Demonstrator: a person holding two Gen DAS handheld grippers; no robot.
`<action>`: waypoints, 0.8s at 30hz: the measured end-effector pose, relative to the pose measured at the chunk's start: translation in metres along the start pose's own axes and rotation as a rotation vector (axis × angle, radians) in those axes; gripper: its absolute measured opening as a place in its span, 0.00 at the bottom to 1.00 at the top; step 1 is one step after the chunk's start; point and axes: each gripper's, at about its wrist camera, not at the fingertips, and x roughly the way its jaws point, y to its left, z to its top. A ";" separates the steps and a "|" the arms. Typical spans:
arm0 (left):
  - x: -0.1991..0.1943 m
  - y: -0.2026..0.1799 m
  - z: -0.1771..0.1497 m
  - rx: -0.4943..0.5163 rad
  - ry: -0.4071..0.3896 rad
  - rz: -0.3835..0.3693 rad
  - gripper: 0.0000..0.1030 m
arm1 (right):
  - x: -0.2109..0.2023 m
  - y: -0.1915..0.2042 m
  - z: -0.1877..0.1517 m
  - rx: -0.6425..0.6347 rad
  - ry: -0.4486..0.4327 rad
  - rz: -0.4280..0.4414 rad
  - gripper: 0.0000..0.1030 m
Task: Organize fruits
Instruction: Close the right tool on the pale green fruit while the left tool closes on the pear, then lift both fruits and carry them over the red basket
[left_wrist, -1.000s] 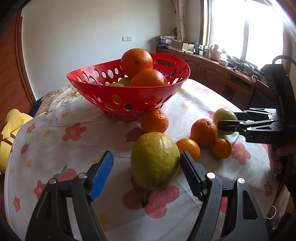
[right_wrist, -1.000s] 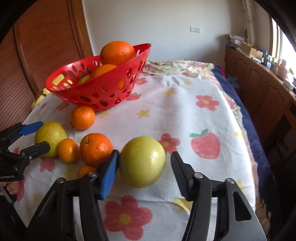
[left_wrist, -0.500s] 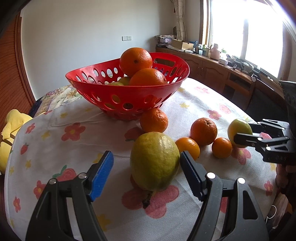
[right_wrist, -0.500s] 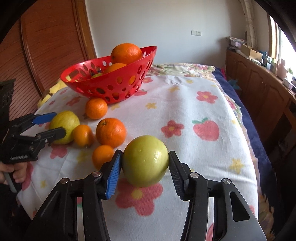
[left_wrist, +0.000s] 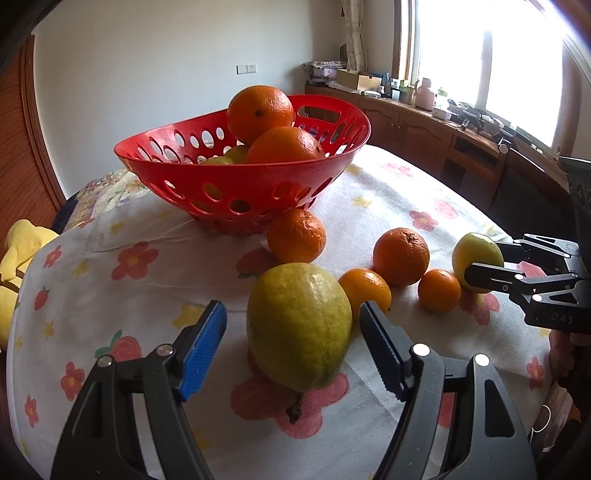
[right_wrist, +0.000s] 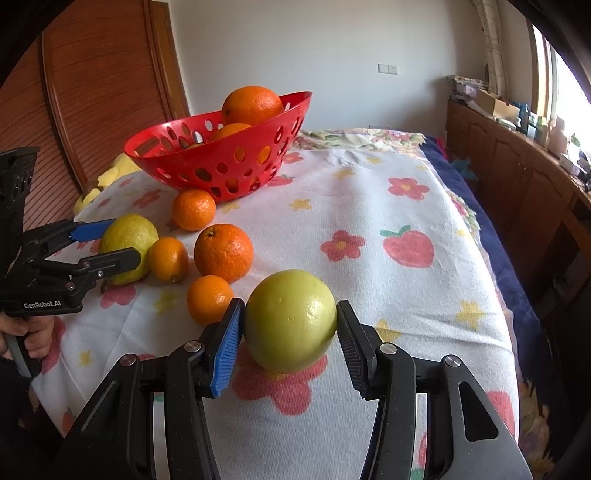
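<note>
My right gripper (right_wrist: 290, 334) is clamping the smooth, firm green fruit (right_wrist: 290, 320) across its widest part, at 6 o'clock from the basket (right_wrist: 221, 155); my left gripper (left_wrist: 293, 328) is gaping wide around the heavier lemon (left_wrist: 299, 326).

4 oranges (right_wrist: 224, 252) on cloth between 2 yellow-green fruits (right_wrist: 290, 325)

Both wrist views sit low, close — sharing the red basket (left_wrist: 236, 184) from opposite sides.
</note>
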 end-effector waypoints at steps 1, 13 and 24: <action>0.000 0.001 0.000 -0.002 0.002 0.000 0.73 | 0.000 0.000 0.000 0.001 0.000 0.001 0.50; 0.002 0.001 0.003 0.001 0.027 -0.019 0.62 | 0.001 0.001 0.000 -0.006 -0.003 -0.002 0.50; -0.010 -0.001 -0.004 -0.007 0.008 -0.051 0.56 | 0.001 0.001 -0.001 -0.010 -0.004 -0.005 0.50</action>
